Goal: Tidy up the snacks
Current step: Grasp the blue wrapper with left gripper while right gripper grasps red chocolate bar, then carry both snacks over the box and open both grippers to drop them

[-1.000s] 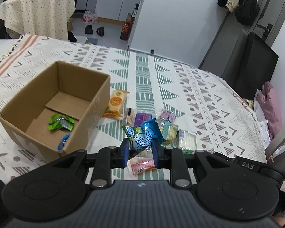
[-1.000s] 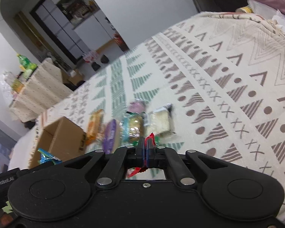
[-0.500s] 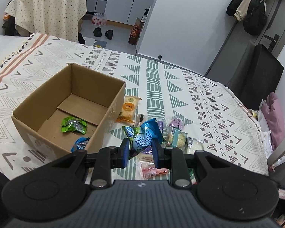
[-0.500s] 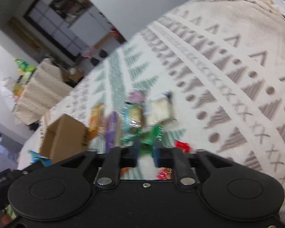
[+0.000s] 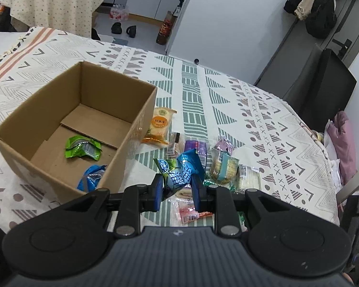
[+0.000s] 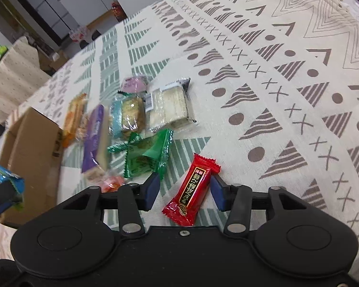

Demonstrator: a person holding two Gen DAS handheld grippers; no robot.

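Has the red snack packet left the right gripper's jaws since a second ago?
Yes. The right gripper has opened, and the red snack packet now lies on the patterned cloth between the spread fingers, right of the green packet.

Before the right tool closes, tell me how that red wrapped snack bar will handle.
The red snack bar lies flat on the cloth between the open right tool. Its glossy film probably slips under the pads. It looks small and light, so a nudge may slide it. The crimped ends look floppy; gripping the firmer middle seems safer.

red packet (image 6: 193, 192): Chinese characters, unreadable | blue packet (image 5: 183, 175): white Chinese characters, unreadable
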